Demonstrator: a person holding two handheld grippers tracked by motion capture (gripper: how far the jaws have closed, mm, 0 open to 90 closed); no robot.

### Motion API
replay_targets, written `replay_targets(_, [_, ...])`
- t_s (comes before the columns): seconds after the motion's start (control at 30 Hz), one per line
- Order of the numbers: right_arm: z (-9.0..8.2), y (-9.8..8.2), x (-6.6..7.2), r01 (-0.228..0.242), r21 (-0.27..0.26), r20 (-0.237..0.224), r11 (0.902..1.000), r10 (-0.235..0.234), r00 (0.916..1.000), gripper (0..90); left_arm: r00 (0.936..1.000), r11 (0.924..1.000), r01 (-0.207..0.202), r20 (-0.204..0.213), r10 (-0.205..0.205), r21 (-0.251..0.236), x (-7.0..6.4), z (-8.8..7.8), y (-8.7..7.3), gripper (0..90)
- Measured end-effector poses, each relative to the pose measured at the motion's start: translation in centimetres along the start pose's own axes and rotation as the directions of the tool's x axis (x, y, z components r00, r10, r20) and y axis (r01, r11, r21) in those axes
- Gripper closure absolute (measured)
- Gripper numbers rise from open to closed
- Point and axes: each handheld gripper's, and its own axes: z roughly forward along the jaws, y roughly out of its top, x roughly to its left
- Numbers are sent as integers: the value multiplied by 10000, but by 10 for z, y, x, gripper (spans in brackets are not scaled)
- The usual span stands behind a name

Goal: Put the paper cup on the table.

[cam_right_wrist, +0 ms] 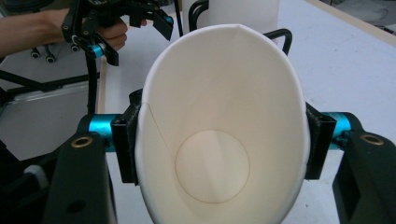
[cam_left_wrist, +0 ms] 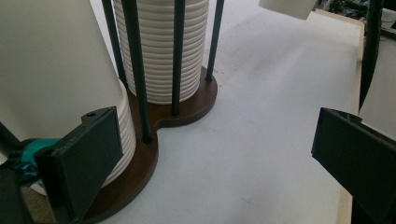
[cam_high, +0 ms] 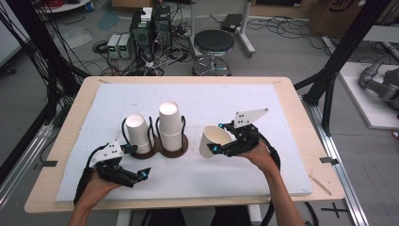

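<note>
A brown wooden holder (cam_high: 162, 149) with black wire posts carries two stacks of upside-down white paper cups, the left stack (cam_high: 137, 132) shorter than the right stack (cam_high: 170, 123). My right gripper (cam_high: 218, 137) is shut on a single white paper cup (cam_high: 212, 139) to the right of the holder, tilted with its mouth toward the gripper's camera. In the right gripper view the pads squeeze the cup (cam_right_wrist: 219, 116) into an oval. My left gripper (cam_high: 136, 161) stands open at the holder's front left. Its jaws straddle bare mat beside the holder base (cam_left_wrist: 140, 163) and left stack (cam_left_wrist: 51, 70).
A white mat (cam_high: 263, 99) covers the wooden table. On the floor behind stand a black stool (cam_high: 214, 44) and computer boxes (cam_high: 150, 28) among cables. Black frame legs (cam_high: 339, 56) rise at the right. The mat right of the held cup is bare.
</note>
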Motion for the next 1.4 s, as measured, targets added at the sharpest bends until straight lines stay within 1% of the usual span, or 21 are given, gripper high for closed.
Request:
replay_targets(0.07, [4,0,0,103,170,84,9998,-104,9999,337,10000,10000,12,43,-12,-2,0,1,0,17])
replay_targets(0.23, [10,-1,1,162,452,203,9988,-171,9996,337,10000,10000,-4,58,4,26,0,3,0,17])
replay_targets(0.4, [17,-2,2,307,856,467,9959,-348,9983,336,10000,10000,-6,73,5,72,-1,3,0,17])
replay_targets(0.53, [22,-3,2,334,1050,469,9939,-385,9982,336,10000,10000,25,66,-26,69,-1,3,-1,17])
replay_targets(0.73, [34,-7,3,389,1472,505,9883,-468,9976,334,9999,10000,23,113,-24,71,-1,3,-1,17])
replay_targets(0.87, [40,-10,3,357,1528,486,9876,-436,9979,334,9999,10000,19,131,-20,70,-1,3,-1,17])
replay_targets(0.97, [44,-13,3,317,1800,514,9832,-415,9978,334,9999,10000,21,139,-22,75,-1,3,-2,17])
replay_targets(1.0, [46,-13,3,427,1869,540,9814,-537,9971,334,9999,10000,26,138,-27,70,-1,3,-2,17])
replay_targets(1.2, [51,-14,4,465,2081,543,9770,-590,9968,334,9998,10000,15,182,-17,77,0,3,-2,17])
replay_targets(1.4, [54,-14,5,552,2213,599,9736,-701,9957,333,9999,10000,36,140,-37,73,-1,3,-2,17])
